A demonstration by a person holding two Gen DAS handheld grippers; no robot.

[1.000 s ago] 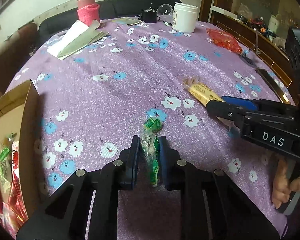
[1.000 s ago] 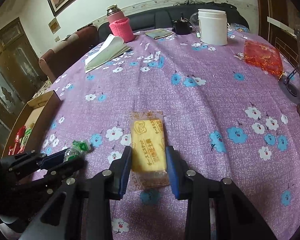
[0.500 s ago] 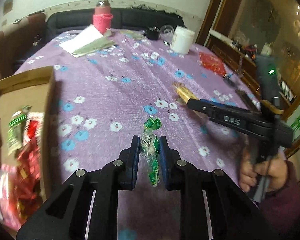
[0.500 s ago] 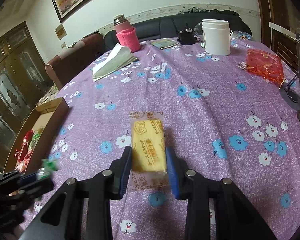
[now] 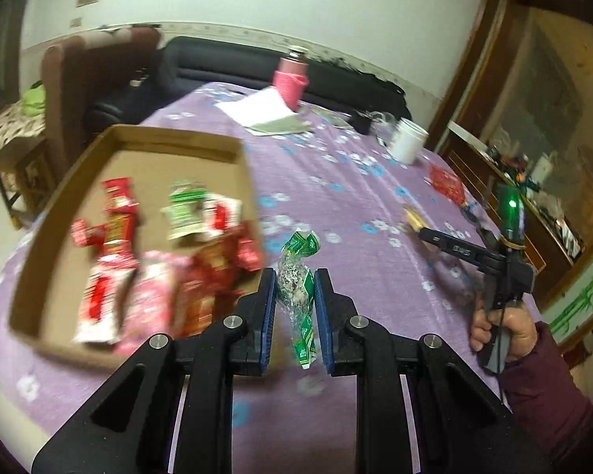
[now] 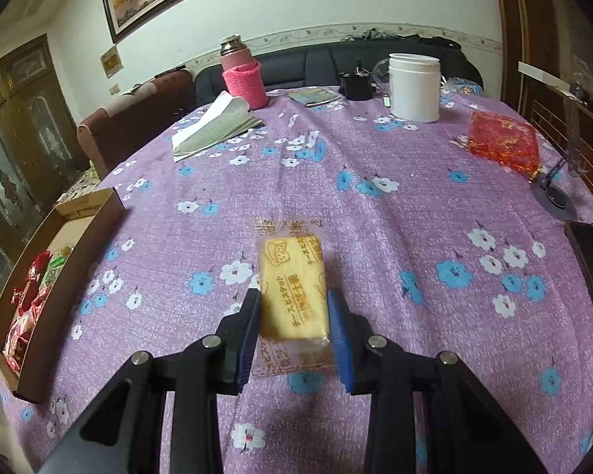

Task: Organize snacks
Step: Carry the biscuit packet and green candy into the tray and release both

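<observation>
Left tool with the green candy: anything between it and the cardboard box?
Nothing visible. The left tool is shut on the green candy, just right of the cardboard box's near wall. The box is open-topped, with snack packets already piled inside.

Glossy plastic candy wrapper [image 5: 296, 288]; matt cardboard box [image 5: 138, 146]; woven cloth tablecloth [image 6: 375, 150].

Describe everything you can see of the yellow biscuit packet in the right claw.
The yellow biscuit packet is a flat rectangular bar sealed in clear crinkly film printed with brown Japanese script and a small toast-face drawing. The right claw is shut on its long sides near the camera end, its blue pads pressing it. Its far end points away across the purple flowered tablecloth. Whether it touches the cloth is unclear.
</observation>
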